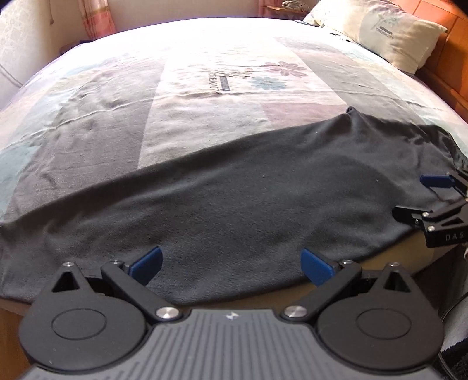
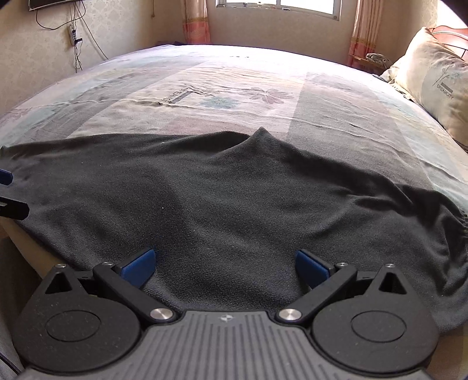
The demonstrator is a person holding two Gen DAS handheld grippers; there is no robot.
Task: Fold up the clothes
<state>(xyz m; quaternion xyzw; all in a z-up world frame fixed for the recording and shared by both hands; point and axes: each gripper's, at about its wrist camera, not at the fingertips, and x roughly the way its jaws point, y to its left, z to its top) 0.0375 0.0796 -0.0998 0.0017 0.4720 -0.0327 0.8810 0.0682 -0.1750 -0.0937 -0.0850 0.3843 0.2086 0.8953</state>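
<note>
Both the left tongs (image 1: 231, 266) and right tongs (image 2: 225, 264) gape wide, gripping nothing, just above the near hem of the black garment (image 1: 234, 204) spread across the bed (image 1: 204, 87), so a shallow bite risks pinching one layer and dragging it off the edge.

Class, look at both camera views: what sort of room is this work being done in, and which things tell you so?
Most likely a home bedroom. A bed with a patterned bedspread fills the view, a pillow lies at its head, and a curtained window sits in the far wall. A dark garment lies spread on the bed.
</note>
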